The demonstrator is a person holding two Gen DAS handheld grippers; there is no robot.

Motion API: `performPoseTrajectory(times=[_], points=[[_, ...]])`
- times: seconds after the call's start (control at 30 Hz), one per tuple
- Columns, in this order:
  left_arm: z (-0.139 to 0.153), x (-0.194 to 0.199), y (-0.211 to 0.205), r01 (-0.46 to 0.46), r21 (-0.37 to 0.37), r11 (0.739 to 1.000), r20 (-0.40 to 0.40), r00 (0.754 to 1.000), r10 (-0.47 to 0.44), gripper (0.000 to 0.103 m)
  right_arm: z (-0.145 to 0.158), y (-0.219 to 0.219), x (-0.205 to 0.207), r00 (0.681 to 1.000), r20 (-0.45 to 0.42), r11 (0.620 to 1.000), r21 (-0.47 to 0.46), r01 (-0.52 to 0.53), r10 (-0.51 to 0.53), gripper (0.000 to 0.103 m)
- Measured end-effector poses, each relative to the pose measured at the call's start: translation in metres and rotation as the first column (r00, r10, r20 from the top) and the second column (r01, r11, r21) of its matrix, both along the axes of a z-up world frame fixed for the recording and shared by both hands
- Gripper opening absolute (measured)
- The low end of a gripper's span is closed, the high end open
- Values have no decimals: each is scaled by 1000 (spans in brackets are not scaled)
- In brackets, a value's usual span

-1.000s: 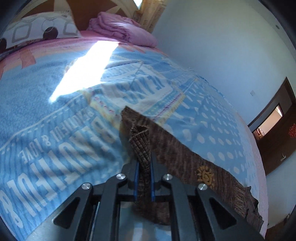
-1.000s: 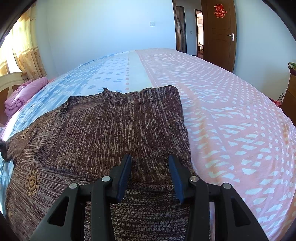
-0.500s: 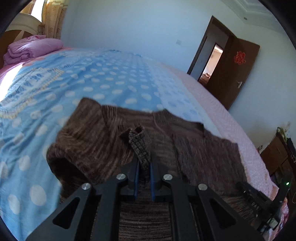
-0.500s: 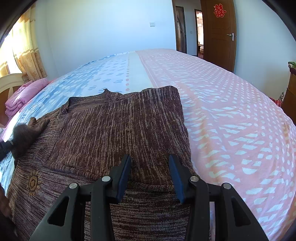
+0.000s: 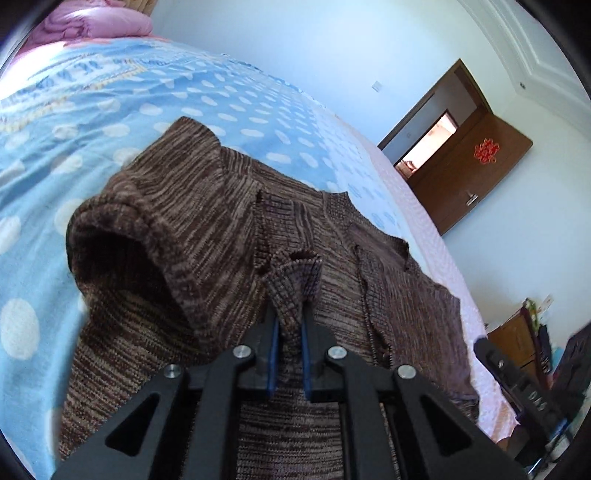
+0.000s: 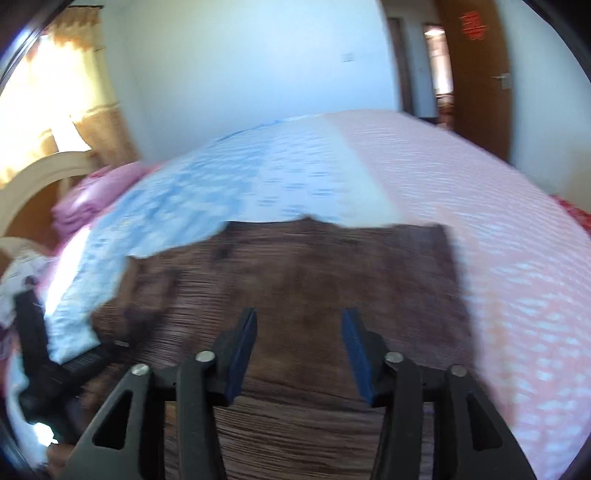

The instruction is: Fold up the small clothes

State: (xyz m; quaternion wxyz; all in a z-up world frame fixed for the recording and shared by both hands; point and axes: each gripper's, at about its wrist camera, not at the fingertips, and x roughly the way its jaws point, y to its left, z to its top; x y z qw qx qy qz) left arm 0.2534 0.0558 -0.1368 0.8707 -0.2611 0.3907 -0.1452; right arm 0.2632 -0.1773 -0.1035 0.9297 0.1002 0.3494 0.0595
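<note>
The brown sweater (image 5: 229, 236) lies on the bed (image 5: 110, 110), on the blue spotted cover, close to where the blue part meets the pink part. One side looks already folded in, with a neat straight edge on the right in the right wrist view. The sleeve (image 5: 147, 221) on the left is bent over the body of the sweater, and its round open end faces the camera.

The left gripper (image 5: 288, 354) is clenched on a bit of the sweater's knit. The pinched cloth (image 5: 295, 280) sticks up past the tips like a little tent. So this looks like the sleeve-folding step: the left side is being laid over the middle.

The right gripper (image 6: 299, 347) holds nothing. Its jaws are opening, and only the flat sweater shows under the gap between them. That picture is blurry, so small things are hard to tell.

Next, the left gripper likely needs to set the cloth down flat on the sweater's body and then let go, so the sleeve lies smooth and not bunched. The right gripper could then help by taking the near edge for the next fold.

Far off are a pink folded blanket (image 5: 99, 18) at the head of the bed and a brown door (image 5: 476, 173) on the right.
</note>
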Motion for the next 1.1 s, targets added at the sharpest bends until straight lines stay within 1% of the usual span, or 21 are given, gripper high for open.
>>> performPoseTrajectory(times=[0.03,0.1,0.17,0.23,0.3,0.43,0.47,0.5,0.53,0.57,0.6,0.67,0.77,0.83,0.87,0.97,1.03,1.1], points=[[-1,1,1,-1,-14,1000,-1,1000,1,12,6,17,12,998,-5,997,31,-64,64,53],[-3,0,3,-6,-35,999,-3,1000,6,12,10,50,35,985,-25,985,49,-168,169,53],[-4,0,4,-9,-46,999,-3,1000,9,12,6,89,58,959,-69,961,24,-275,276,54],[-5,0,4,-10,-52,999,-3,1000,10,12,-6,120,78,928,-123,935,18,-354,353,54],[-5,0,4,-10,-59,998,-3,1000,10,13,-20,143,95,901,-181,918,22,-396,394,54],[-7,0,7,-12,-85,996,-5,1000,12,13,-46,171,118,875,-247,901,-16,-434,417,53],[-8,0,8,-12,-89,996,-7,1000,12,13,-47,172,119,872,-243,895,-30,-445,426,53],[-8,1,8,-13,-93,996,-8,1000,12,13,-47,176,118,872,-230,888,-59,-456,433,51],[-9,1,8,-14,-95,995,-9,1000,13,13,-47,176,114,872,-224,883,-82,-462,436,41],[-9,1,8,-16,-96,995,-10,1000,15,14,-47,175,114,874,-224,881,-102,-461,432,17],[-9,1,8,-15,-97,995,-11,1000,14,14,-47,174,116,875,-230,883,-103,-458,427,13],[-9,2,9,-16,-101,995,-10,1000,15,14,-42,161,116,884,-205,901,-23,-433,420,8],[-8,2,10,-17,-104,994,-9,1000,16,14,-26,135,113,906,-137,915,115,-386,400,8],[-4,1,6,-17,-70,997,0,1000,17,14,-14,115,109,915,-95,909,196,-369,392,8],[1,-1,2,-11,-37,999,13,1000,11,13,-10,106,107,917,-85,904,225,-363,389,7],[20,-8,-17,8,65,998,77,997,-13,12,1,77,101,928,-61,901,271,-339,367,6],[32,-13,-34,41,108,993,117,992,-53,12,2,56,101,942,-49,908,286,-305,332,6],[42,-16,-58,80,166,983,145,984,-104,12,0,34,105,955,-47,911,317,-264,293,6]])
